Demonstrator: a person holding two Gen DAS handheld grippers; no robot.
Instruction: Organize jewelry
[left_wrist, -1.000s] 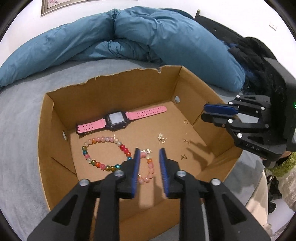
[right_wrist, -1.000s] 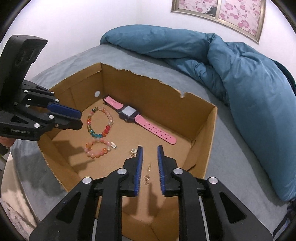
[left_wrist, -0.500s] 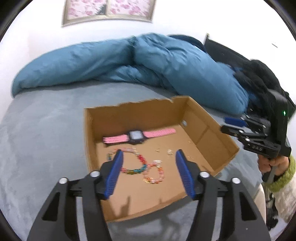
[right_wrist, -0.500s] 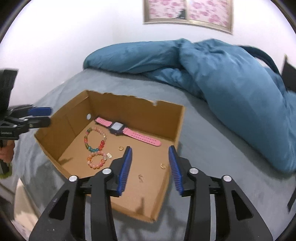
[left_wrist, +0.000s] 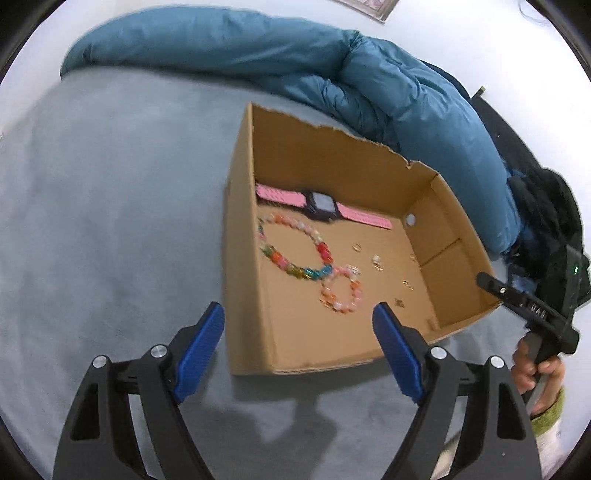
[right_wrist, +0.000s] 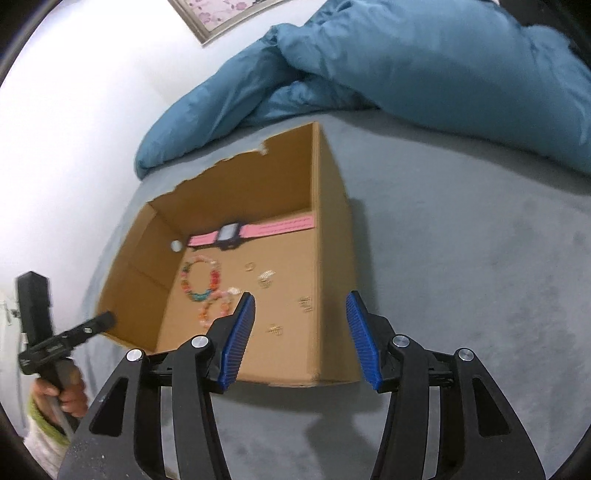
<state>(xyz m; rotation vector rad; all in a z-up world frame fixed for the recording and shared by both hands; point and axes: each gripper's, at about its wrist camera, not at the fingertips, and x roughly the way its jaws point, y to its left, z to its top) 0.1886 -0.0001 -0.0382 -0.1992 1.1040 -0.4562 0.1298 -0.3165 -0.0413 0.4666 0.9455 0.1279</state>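
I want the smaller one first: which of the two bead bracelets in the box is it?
The pink-orange bracelet, a small ring; the multicoloured bracelet touching it, nearer the watch, is clearly larger.

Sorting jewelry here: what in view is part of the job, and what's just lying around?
Job:
- box
- watch
- big bead bracelet
- small bead bracelet
- small gold pieces
- left gripper and right gripper, both open, empty

Lying about:
- duvet
- bed
- picture

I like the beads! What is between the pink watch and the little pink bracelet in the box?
The big rainbow bead bracelet lies between the pink watch and the small pink bracelet; the left wrist view shows it best.
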